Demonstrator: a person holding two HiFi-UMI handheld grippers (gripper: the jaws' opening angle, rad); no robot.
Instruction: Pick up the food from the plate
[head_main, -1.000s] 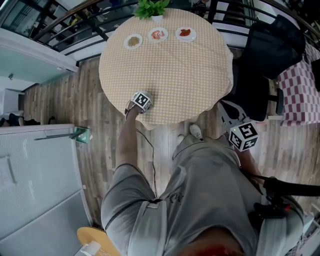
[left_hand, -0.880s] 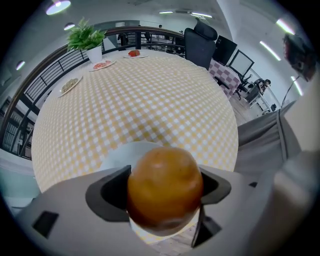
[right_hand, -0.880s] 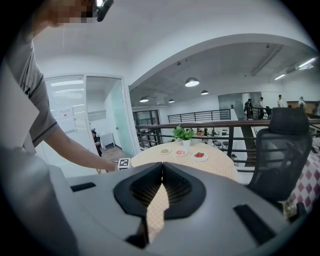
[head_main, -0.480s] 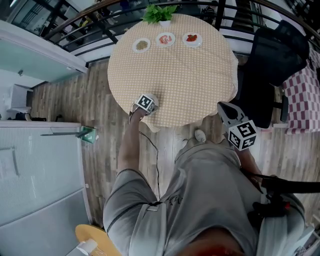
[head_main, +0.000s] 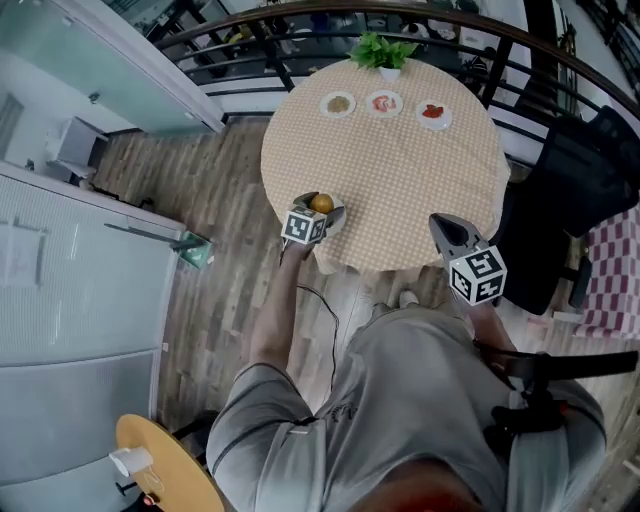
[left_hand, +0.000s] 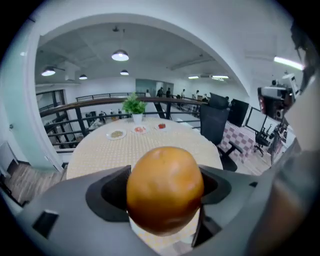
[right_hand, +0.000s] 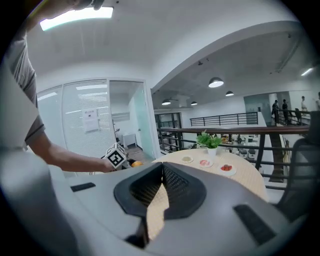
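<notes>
Orange fruit (left_hand: 165, 189): round, smooth-skinned, clamped between the wide-spread jaws of the left gripper (head_main: 318, 210), pressed on both sides by the pads. Located above the near rim of the round table (head_main: 400, 180), well apart from the three small plates (head_main: 373, 104) along the far edge, near the potted plant (head_main: 383, 52). Right gripper (right_hand: 160, 172): jaw tips together, nothing held.

Risk, as judged: gripped at two sides only, on curved skin; liable to roll out if tilted or eased, then off the rim to the floor.

Long axis: none clear, nearly a ball, perhaps slightly taller than wide; stem end not identifiable.
</notes>
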